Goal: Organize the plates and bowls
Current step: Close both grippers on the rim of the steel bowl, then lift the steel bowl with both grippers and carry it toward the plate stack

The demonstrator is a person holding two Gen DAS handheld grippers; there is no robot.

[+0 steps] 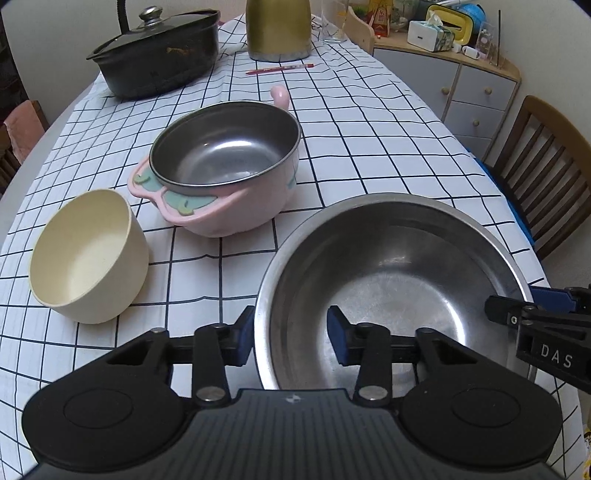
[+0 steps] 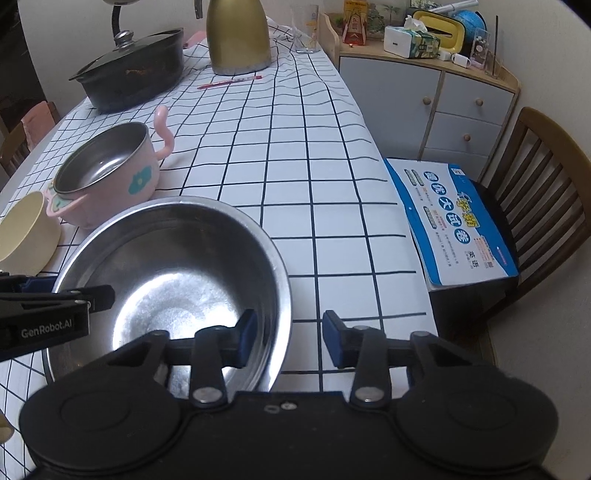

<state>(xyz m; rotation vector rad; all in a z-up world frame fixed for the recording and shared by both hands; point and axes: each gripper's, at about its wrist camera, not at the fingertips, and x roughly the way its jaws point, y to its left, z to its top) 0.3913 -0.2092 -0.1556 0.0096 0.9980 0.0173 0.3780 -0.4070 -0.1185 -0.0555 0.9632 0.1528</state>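
Observation:
A large steel bowl (image 1: 391, 280) sits on the checked tablecloth near the front; it also shows in the right wrist view (image 2: 173, 273). My left gripper (image 1: 291, 338) is open and straddles the bowl's left rim, one finger outside, one inside. My right gripper (image 2: 290, 339) is open and straddles the bowl's right rim the same way. A pink bowl with a steel liner (image 1: 225, 166) stands behind, also in the right wrist view (image 2: 107, 173). A cream bowl (image 1: 88, 254) lies tilted to the left, also in the right wrist view (image 2: 26, 232).
A black lidded pot (image 1: 155, 55), a gold kettle (image 1: 279, 29), a glass (image 2: 306, 29) and a red pen (image 1: 280, 68) stand at the far end. A wooden chair (image 2: 535, 206) with a blue-white booklet (image 2: 454, 221) is right of the table, before a grey cabinet (image 2: 443, 99).

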